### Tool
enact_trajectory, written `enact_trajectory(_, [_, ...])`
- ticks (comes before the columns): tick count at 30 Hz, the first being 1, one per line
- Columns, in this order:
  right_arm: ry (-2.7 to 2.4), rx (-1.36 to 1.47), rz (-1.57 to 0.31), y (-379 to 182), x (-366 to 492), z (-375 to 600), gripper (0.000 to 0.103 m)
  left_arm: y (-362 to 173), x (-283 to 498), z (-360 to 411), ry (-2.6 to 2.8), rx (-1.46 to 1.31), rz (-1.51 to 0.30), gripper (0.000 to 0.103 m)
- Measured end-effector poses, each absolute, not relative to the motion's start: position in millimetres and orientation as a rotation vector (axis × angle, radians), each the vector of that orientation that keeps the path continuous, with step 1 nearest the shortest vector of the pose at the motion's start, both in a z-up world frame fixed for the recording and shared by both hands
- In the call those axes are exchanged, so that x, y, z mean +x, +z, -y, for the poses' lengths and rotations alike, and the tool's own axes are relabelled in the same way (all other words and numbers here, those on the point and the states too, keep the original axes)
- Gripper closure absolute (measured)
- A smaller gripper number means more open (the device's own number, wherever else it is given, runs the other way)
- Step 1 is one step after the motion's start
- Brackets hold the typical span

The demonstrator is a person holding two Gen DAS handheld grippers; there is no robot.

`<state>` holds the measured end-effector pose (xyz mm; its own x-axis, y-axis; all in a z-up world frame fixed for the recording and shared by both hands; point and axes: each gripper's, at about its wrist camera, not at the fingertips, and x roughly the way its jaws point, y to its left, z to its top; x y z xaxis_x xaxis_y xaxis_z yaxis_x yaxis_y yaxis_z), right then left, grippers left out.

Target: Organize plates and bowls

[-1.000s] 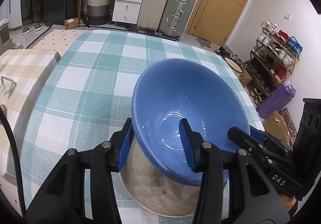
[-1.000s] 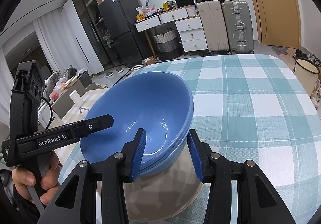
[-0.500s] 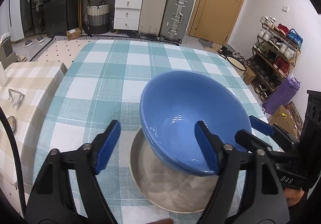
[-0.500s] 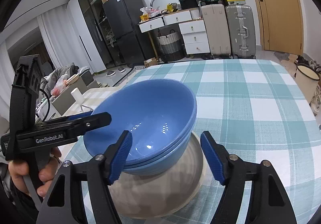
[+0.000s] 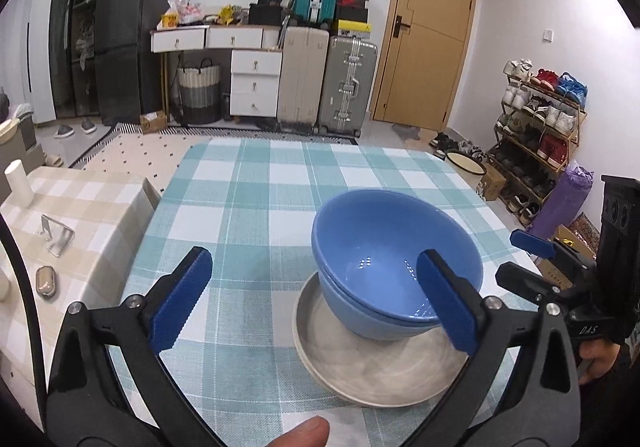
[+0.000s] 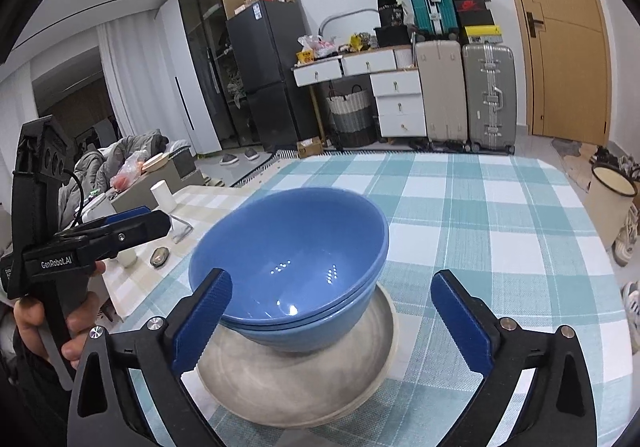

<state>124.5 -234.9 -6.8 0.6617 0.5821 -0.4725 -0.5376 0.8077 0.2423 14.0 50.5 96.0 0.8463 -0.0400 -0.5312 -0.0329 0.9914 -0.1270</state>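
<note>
Two blue bowls [image 5: 394,247] nested one in the other stand on a grey plate [image 5: 372,375] on the checked tablecloth [image 5: 256,199]. The stack also shows in the right wrist view, the bowls [image 6: 296,247] on the plate [image 6: 280,395]. My left gripper [image 5: 316,299] is wide open and empty, pulled back from the stack, its right pad in front of the bowls' rim. My right gripper [image 6: 332,323] is wide open and empty, its jaws standing either side of the stack without touching it. Each gripper shows at the edge of the other's view.
A lower side table with a beige checked cloth [image 5: 80,207] stands to the left, holding a white cylinder [image 5: 18,181], a metal stand [image 5: 56,237] and a small metal object [image 5: 45,281]. Suitcases, drawers, a fridge and a shoe rack [image 5: 540,135] line the room beyond the table.
Both grippers opened and let go of the top blue bowl, which now rests nested in the lower bowl on the plate. Both grippers drew back from the stack.
</note>
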Motion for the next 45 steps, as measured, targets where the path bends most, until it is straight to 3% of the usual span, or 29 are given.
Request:
enact_trajectory(15, [0.708,0.030,-0.444,-9.5,86.1,256.0,0.001,76.1,-51.7,-47.2,-0.044,-0.045,-0.461,0.001])
enact_trajectory(25, [0.711,0.025,-0.440,-35.3,77.6,269.6,0.001,36.6,-46.8,-35.2,-0.090,0.016,-0.467,0.001])
enact_trajectory(45, [0.774,-0.017,-0.390,-54.4,58.6,269.6,0.001,10.3,-29.8,-40.4,-0.099,0.015,-0.456,0.001])
